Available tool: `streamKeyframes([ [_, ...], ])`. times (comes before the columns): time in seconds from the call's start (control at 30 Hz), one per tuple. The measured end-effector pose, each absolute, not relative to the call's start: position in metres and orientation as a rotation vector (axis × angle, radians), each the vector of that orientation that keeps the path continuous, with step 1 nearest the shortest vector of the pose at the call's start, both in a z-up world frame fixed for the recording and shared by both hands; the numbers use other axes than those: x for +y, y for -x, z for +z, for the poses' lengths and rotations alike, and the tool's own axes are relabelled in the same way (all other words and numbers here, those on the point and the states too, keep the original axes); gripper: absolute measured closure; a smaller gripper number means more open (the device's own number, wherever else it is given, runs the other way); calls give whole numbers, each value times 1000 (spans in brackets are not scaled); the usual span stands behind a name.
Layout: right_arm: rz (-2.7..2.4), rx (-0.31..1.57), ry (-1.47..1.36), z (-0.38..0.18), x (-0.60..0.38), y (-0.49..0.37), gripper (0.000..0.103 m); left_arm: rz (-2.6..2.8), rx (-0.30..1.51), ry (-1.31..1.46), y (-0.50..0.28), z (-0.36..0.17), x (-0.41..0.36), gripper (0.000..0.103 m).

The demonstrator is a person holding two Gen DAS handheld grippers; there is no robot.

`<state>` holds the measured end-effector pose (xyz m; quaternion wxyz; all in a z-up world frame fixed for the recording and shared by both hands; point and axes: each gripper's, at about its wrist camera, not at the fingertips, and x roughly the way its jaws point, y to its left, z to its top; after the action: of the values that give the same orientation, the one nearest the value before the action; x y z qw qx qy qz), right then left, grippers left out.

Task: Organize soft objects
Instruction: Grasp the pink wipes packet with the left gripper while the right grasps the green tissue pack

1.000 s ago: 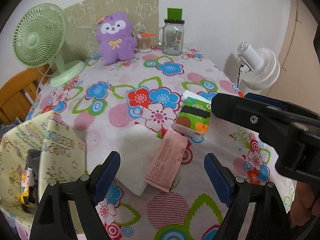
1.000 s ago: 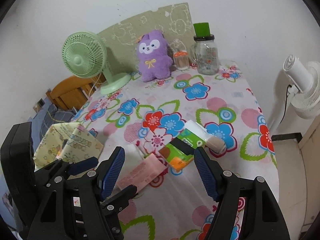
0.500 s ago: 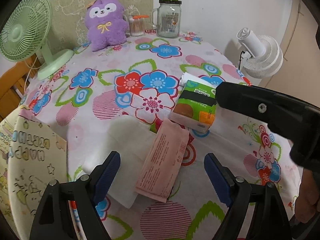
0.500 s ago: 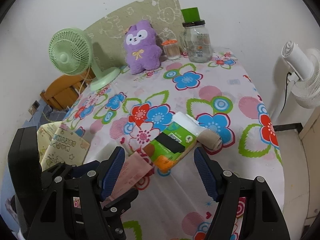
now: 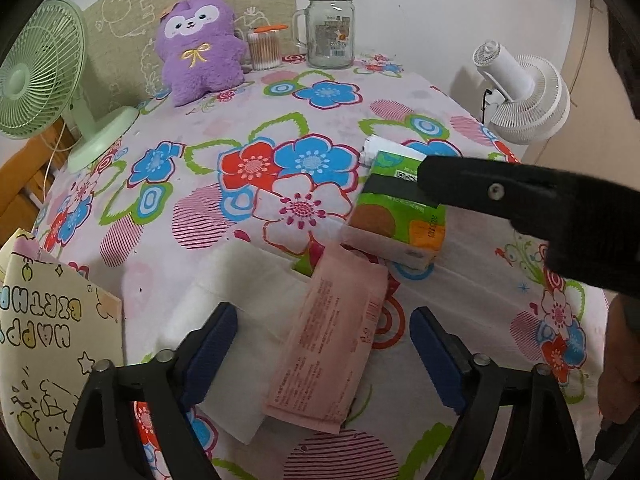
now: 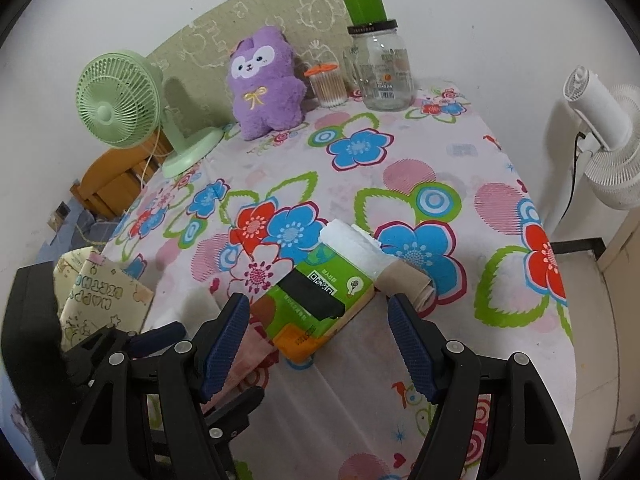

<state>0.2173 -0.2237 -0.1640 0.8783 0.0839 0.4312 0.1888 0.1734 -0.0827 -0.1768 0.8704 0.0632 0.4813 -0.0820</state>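
Left tongs: apart, jaws just closing slightly, straddling the pink packet, whose long axis runs away from them up the bench. Right tongs: apart, empty, the green tissue pack lying diagonally between and just ahead

Home room, lived-in. Flowered tablecloth over table; purple plush toy at 12 o'clock against wall; green desk fan at 10 o'clock; white floor fan at 3 o'clock; birthday gift bag at 8 o'clock.
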Motion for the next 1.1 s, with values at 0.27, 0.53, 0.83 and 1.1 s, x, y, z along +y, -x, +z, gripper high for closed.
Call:
streamKeyframes([
  [0.27,386,922,-165,-170,-211,-229,29,-163,996,-174,-172,-176,-75,46],
  [0.53,332,989,-159,-188,-198,-242,29,-208,1016,-133,-170,-171,-70,75],
  [0.83,284,985,-133,-195,-193,-245,32,-256,1049,-18,-169,-164,-51,92],
  [1.1,306,974,-128,-190,-189,-242,61,-278,1041,-2,-164,-159,-48,94],
])
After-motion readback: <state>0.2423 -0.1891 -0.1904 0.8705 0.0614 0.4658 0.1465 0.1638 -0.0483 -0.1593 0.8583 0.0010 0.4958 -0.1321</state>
